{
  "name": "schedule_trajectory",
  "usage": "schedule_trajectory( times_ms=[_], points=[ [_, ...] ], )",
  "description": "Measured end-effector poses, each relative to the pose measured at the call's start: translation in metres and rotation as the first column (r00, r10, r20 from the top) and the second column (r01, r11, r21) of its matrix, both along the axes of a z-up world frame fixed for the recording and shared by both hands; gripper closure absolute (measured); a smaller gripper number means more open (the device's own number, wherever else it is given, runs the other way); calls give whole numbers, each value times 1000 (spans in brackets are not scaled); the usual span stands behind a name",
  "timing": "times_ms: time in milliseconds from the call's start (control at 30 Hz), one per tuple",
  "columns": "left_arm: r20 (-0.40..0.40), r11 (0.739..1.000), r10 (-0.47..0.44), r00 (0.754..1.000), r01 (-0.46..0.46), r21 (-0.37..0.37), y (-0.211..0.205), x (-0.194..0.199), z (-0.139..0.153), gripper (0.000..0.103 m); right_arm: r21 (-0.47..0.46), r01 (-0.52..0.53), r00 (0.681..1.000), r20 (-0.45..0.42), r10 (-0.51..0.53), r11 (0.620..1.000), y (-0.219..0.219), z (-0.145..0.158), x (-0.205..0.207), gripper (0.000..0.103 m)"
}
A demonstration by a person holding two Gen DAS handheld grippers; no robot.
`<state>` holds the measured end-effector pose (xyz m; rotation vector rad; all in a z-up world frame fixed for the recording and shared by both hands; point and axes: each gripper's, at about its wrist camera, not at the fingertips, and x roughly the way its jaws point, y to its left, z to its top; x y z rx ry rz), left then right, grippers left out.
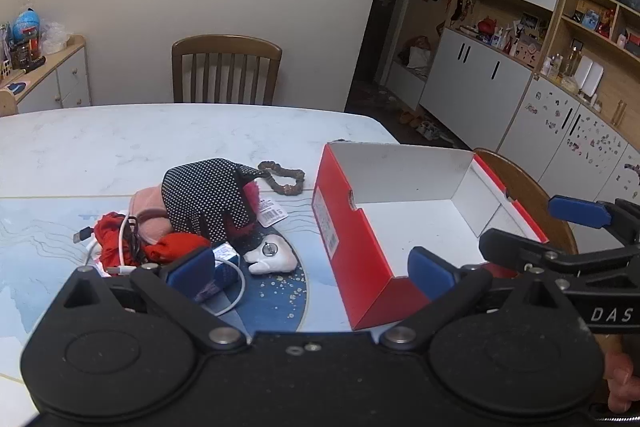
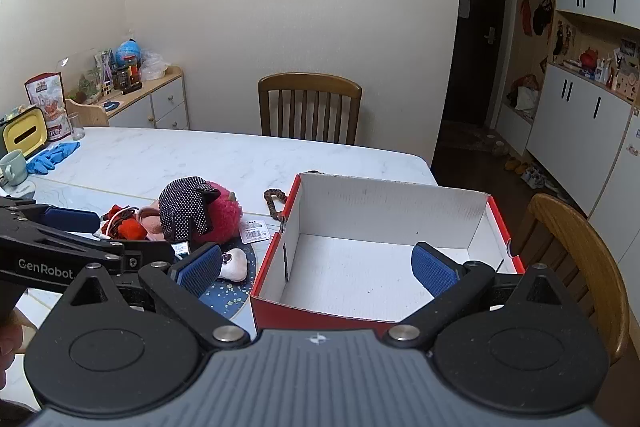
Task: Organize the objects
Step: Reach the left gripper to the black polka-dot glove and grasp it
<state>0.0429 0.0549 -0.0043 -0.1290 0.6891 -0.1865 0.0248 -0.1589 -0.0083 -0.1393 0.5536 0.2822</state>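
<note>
Red cardboard shoebox (image 2: 276, 263), lid off, white inside and empty, stood on marble table (image 1: 120, 147) near its right-hand edge. Clutter pile lay just left of box on a blue mat (image 1: 280, 291): dotted black glove (image 1: 204, 199) draped over pink plush (image 2: 228, 215), red cloth (image 1: 112, 239), white cable (image 1: 236, 291), small blue carton (image 1: 226, 265), white ceramic piece (image 1: 272, 259), bead bracelet (image 1: 284, 181) behind, apart from pile.

Left gripper (image 1: 312, 271) hung above the gap btwn pile and box, jaws spread wide, nothing btwn them. Right gripper (image 2: 316, 267) hung over box's near wall, jaws likewise spread wide, empty.

Handling (judged): glove, cloth and plush looked soft and light; pinch a bunched fold, w/ little risk of damage. Cable was limp and looped under carton, likely to drag neighbours along. Ceramic piece looked hard, smooth, poss. fragile; take across its narrow waist, gently. Carton was stiff, flat-sided; easiest grip.

Clearance: box mouth wide open, ample room inside. Box's tall left wall stood btwn pile and interior, so items probably need lifting over it. Chair (image 2: 576, 267) sat close beside box's right; far half of table open.
</note>
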Motion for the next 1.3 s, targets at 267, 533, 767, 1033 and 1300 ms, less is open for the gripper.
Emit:
schedule_trajectory(
  times_ms=[267, 533, 767, 1033, 1300],
  points=[
    [-3, 999, 35, 999, -35, -7, -2, 8, -3, 1, -27, 6, 1000, 4, -6, 1000, -5, 0, 5, 1],
    [7, 992, 99, 995, -99, 82, -13, 36, -5, 2, -8, 57, 998, -3, -57, 998, -36, -2, 31, 1],
    [-4, 973, 184, 983, -182, 141, -10, 75, -9, 3, -6, 134, 991, -26, -134, 991, -85, -7, 62, 1],
    [-49, 952, 251, 967, -237, 194, 3, 115, -18, 4, -51, 137, 989, -49, -140, 989, -124, -20, 91, 1],
    [-148, 944, 284, 947, -249, 217, 18, 154, -40, 6, -73, 112, 987, -108, -119, 991, -147, -34, 114, 1]
  ],
)
